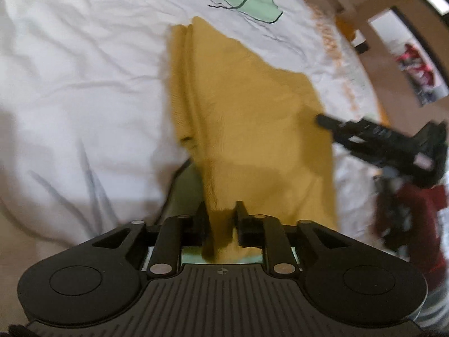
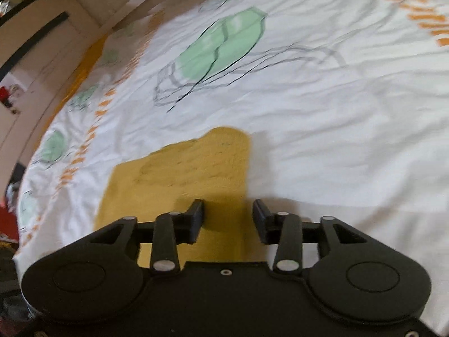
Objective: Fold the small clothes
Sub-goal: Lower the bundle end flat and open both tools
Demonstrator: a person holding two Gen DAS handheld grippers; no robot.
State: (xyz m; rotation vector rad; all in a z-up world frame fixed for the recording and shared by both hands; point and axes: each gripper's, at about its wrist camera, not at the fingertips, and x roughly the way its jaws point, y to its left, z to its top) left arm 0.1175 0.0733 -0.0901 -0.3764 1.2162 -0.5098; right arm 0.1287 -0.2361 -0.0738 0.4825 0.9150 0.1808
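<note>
Left wrist view: A white bedsheet (image 1: 84, 70), wrinkled, covers the bed and fills most of the frame; a green printed patch with black outlines sits at the top centre. Beige wall and floor curve along the upper right edge, with a blurred red object there that cannot be identified. A mustard-yellow cloth (image 1: 247, 112) runs from the upper centre down to the bottom centre. The left gripper (image 1: 221, 219) stands narrow, with a bunched fold of the cloth between its fingers; the pads appear to press on it. The right gripper (image 1: 322, 119) enters from the right edge, its tip at the cloth's right border; its jaw state is not readable here. A dark red sleeve at the lower right is blurred.

Right wrist view: The bedsheet (image 2: 336, 112) shows green patches and orange dashes. Wall and dark trim occupy the upper left. The cloth (image 2: 182, 168) lies at lower centre. The right gripper (image 2: 227, 210) stands moderately wide above the cloth's right edge, pads clear of it. Motion blur softens all detail.
</note>
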